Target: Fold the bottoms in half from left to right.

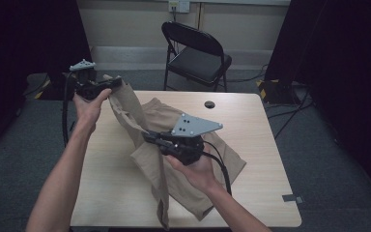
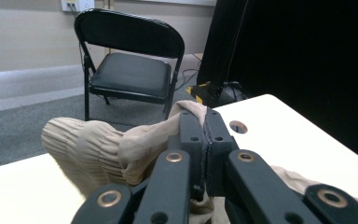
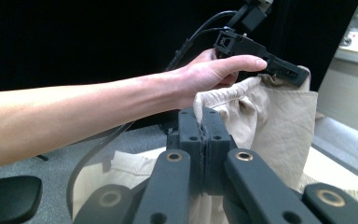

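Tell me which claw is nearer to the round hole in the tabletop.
Right. The right claw grips the beige garment over the table's middle, below-left of the hole; the left claw holds the waistband past the far-left corner.

A black folding chair (image 1: pixel 196 54) stands on grey carpet (image 1: pixel 328 159) beyond the far edge of the pale wooden surface (image 1: pixel 251 145), ahead of both tools. Behind it runs a cream wall (image 1: pixel 125 21) with a white socket plate (image 1: pixel 179 6) near the top. Black curtains (image 1: pixel 348 58) hang at either side, beyond each tool. Cables (image 1: pixel 290 113) trail over the carpet on the right, past a yellow-and-black striped base (image 1: pixel 270 89). The surface has a round cable hole (image 1: pixel 209 104) near its far edge. The light is dim.
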{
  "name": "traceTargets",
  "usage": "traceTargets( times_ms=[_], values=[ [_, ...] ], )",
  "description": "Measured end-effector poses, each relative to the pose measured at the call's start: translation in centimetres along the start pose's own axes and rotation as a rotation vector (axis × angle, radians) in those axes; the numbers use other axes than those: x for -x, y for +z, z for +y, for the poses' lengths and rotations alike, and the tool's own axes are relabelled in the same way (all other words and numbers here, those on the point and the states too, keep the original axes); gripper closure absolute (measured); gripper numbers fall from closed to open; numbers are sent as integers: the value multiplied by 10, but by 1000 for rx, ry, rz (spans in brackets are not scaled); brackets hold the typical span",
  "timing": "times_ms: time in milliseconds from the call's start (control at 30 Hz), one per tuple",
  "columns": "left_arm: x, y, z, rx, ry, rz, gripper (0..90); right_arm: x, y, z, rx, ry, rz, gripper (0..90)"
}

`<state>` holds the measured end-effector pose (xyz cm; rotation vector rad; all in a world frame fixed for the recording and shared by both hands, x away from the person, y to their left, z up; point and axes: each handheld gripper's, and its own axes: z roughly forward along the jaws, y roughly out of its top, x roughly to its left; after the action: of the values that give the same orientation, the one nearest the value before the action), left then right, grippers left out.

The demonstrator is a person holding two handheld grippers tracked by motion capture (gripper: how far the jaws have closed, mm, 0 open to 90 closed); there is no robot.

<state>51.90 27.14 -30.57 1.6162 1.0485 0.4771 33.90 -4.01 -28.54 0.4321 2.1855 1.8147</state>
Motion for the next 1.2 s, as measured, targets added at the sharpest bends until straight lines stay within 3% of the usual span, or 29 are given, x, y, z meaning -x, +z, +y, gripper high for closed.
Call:
traceTargets(
  times_ms=[133, 467, 567, 600, 667, 767, 1033, 1100, 1200],
  values=[
    [3, 19, -9, -28, -3, 0, 892, 9, -9, -11, -21, 10, -30, 895],
    [12, 44, -1, -35, -5, -10, 882, 38, -36, -30, -29, 64, -122, 895],
    [13, 50, -2, -31, -8, -20, 841, 49, -43, -36, -34, 83, -156, 895],
    [13, 50, -2, -25, -8, -24, 815, 51, -45, -37, -33, 92, -163, 895],
    [17, 52, -2, -8, 1, 9, 701, 57, -47, -40, -36, 102, -181, 895],
    [22, 52, -2, -20, 30, 13, 575, 67, -50, -48, -50, 126, -212, 895],
    [25, 42, -1, -25, 43, 6, 491, 94, -56, -66, -77, 198, -291, 895],
    [26, 39, -4, -10, 40, 1, 492, 98, -59, -69, -89, 209, -306, 894],
    [27, 37, -12, -28, 39, -18, 491, 106, -62, -74, -100, 220, -322, 894]
  ],
)
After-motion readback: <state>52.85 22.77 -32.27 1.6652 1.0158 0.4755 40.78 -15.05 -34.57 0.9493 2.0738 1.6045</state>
